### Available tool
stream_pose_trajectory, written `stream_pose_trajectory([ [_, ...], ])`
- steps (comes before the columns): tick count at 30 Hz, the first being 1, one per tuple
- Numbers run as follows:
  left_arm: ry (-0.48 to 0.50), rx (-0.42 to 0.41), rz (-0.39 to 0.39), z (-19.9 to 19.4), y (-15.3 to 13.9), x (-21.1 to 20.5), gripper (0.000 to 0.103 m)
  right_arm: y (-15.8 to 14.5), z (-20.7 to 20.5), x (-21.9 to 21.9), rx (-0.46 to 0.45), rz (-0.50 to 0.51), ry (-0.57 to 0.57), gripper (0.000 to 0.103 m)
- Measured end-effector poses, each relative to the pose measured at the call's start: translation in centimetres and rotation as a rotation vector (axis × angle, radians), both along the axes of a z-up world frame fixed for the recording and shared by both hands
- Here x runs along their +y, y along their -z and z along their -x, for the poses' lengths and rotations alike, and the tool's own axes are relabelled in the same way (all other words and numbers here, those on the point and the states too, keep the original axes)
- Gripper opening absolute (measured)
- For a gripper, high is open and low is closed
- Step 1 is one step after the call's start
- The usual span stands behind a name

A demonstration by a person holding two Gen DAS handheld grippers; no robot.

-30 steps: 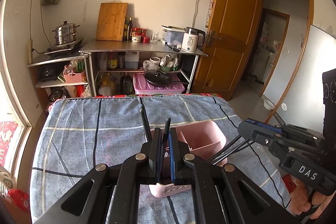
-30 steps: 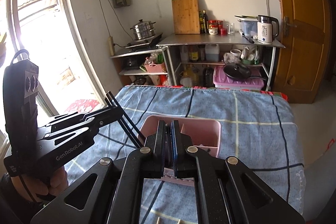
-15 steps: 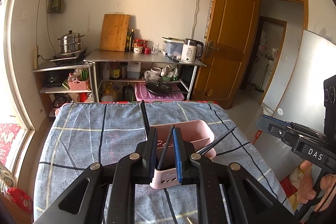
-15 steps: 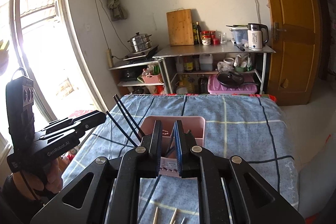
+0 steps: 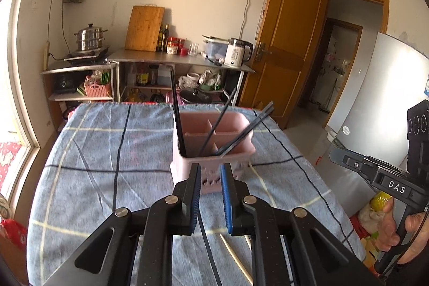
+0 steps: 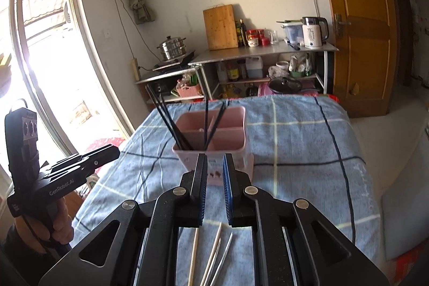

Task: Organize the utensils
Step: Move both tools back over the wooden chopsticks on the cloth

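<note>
- Left gripper [image 5: 210,170] is spread, gripping nothing, just near of the pink utensil caddy [image 5: 211,152] holding black chopsticks [image 5: 177,109].
- Right gripper [image 6: 214,162] likewise spread; loose chopsticks [image 6: 211,256] lie beneath it on the counter [image 6: 295,141].

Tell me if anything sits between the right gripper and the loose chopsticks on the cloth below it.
Nothing visible does. The right gripper is open and empty, and the loose chopsticks lie bare on the checked cloth under its fingers. The pink utensil holder stands farther ahead, clear of them.
</note>
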State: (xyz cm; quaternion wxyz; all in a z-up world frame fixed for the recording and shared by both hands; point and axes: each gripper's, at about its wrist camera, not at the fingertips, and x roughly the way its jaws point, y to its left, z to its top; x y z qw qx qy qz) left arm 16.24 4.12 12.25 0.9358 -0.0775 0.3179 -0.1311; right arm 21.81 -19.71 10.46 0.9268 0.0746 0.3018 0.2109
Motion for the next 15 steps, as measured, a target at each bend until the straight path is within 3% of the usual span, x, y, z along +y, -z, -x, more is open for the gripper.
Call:
stream_pose_trajectory([
  [15,0.045,0.184,0.025,3.2,7.5,-1.9,0.014,5.2,3.5,0.0,0.103,0.049,-0.006,0.012],
])
